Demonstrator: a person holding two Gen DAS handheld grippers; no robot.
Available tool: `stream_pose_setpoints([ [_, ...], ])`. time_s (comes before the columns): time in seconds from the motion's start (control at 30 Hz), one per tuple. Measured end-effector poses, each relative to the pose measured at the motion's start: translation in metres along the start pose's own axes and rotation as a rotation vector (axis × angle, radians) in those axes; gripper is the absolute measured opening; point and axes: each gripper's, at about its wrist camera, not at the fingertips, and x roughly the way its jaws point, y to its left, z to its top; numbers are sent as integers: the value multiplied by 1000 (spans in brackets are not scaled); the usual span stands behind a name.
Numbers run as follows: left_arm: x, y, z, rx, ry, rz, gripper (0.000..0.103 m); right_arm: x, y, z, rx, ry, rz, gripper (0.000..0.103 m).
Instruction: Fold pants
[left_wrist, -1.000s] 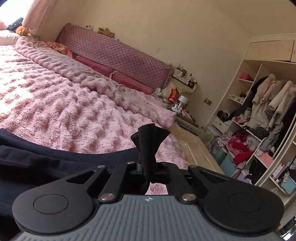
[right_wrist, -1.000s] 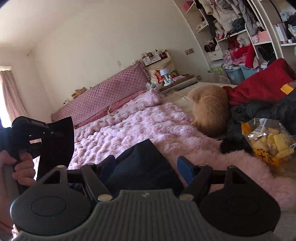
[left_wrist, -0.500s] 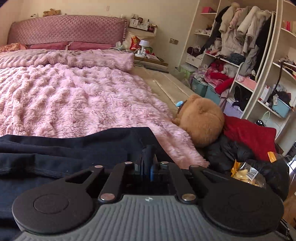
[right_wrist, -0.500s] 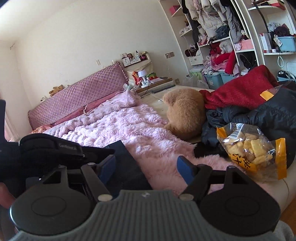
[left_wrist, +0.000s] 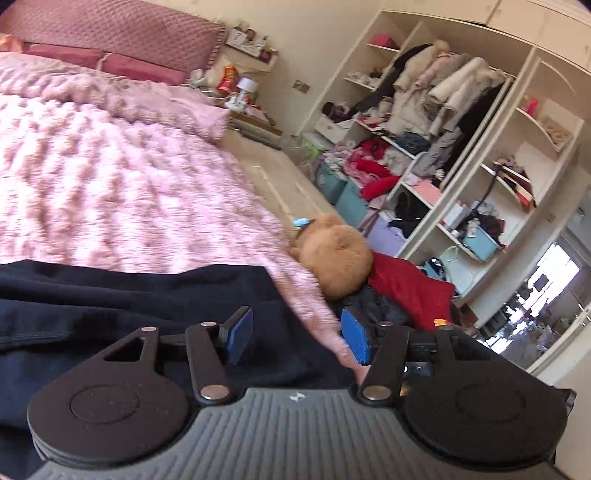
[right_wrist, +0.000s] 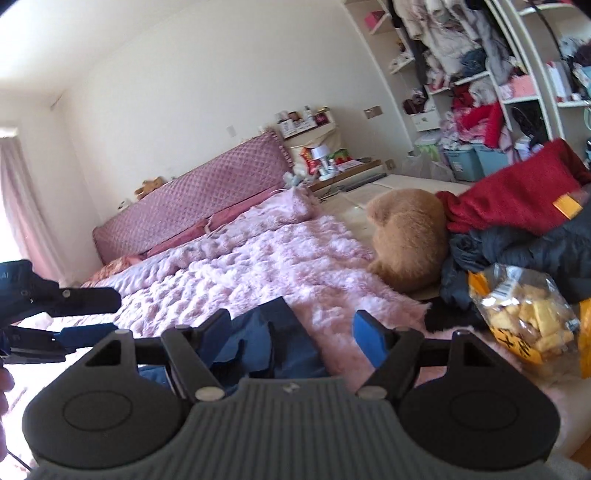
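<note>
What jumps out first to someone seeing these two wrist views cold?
The fluffy pink bedspread fills most of both views, with the dark navy pants laid across its near edge. There the left gripper has just been opening, its blue pads clear of the cloth. Off the bedspread's right edge sit a tan plush toy, a red blanket and a clear snack bag.

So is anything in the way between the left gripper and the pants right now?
Nothing visible. The left gripper hangs directly over the dark pants on the pink blanket, jaws just opened, nothing gripped; the plush toy lies off to the side.
</note>
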Motion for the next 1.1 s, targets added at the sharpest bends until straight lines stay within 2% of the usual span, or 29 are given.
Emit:
stream_pose_setpoints([
  [0.1,-36,50,4,-64,9,173,67,13,31,8,-98,31,125,71],
  [0.17,-59,85,-2,-118,-16,268,67,24,60,7,-170,60,212,71],
  [0.23,-82,130,-9,-223,-31,386,67,36,89,1,-225,102,296,68],
  [0.3,-96,169,-18,-333,-29,455,67,51,124,-11,-290,166,375,64],
  [0.37,-108,211,-28,-457,-25,488,67,68,158,-26,-350,240,446,58],
  [0.5,-115,267,-47,-636,-51,445,67,105,219,-54,-414,384,559,39],
  [0.53,-116,279,-52,-665,-55,407,67,114,231,-58,-428,412,575,38],
  [0.6,-104,298,-58,-671,6,315,74,135,256,-61,-432,443,588,37],
  [0.67,-100,308,-62,-696,0,277,73,158,278,-57,-398,450,599,37],
  [0.73,-101,312,-65,-719,-26,231,67,181,298,-55,-371,465,596,37],
  [0.83,-103,312,-66,-692,-10,216,58,220,330,-65,-369,504,576,36],
  [0.87,-104,313,-67,-692,-6,201,52,230,337,-70,-363,524,580,36],
  [0.9,-105,315,-68,-694,4,185,33,241,343,-76,-348,553,574,36],
  [0.93,-105,316,-70,-712,20,171,21,253,348,-82,-330,590,548,35],
  [0.97,-105,320,-75,-753,27,148,12,264,351,-89,-313,638,513,27],
  [1.0,-107,323,-77,-785,23,137,10,276,355,-99,-300,706,466,15],
  [1.03,-108,326,-79,-814,21,124,9,283,355,-109,-296,756,418,11],
  [1.1,-110,325,-79,-791,40,129,8,281,353,-125,-339,763,398,7],
])
